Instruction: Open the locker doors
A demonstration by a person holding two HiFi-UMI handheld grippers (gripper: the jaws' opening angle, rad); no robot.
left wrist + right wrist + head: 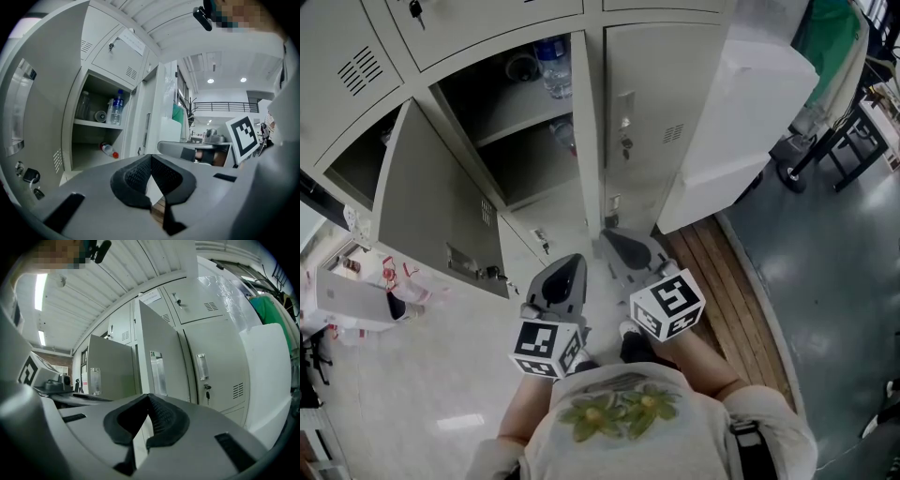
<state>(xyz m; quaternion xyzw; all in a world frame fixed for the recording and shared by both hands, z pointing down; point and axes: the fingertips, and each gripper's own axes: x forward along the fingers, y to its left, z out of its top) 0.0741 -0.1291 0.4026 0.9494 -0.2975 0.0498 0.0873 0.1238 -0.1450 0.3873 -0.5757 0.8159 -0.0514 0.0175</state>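
Observation:
The grey lockers [591, 122] fill the top of the head view. One door [441, 206] stands swung open, and its compartment holds water bottles [553, 66]. To the right, a door [642, 122] is closed, with a handle [625, 105] and a key [625, 145]. My left gripper [562, 281] and right gripper [628, 248] hang low in front of the lockers, both shut and empty. In the left gripper view the left gripper [151, 159] faces the open compartment [98, 126]. In the right gripper view the right gripper [149, 397] points below the closed door [215, 366].
A tall white cabinet [741, 122] stands against the lockers on the right, beside a strip of wooden floor [741, 300]. Black-legged furniture [834, 141] is further right. Two open doors [157, 357] [108, 366] project outward left of the closed one. Keys [30, 177] hang on the open door.

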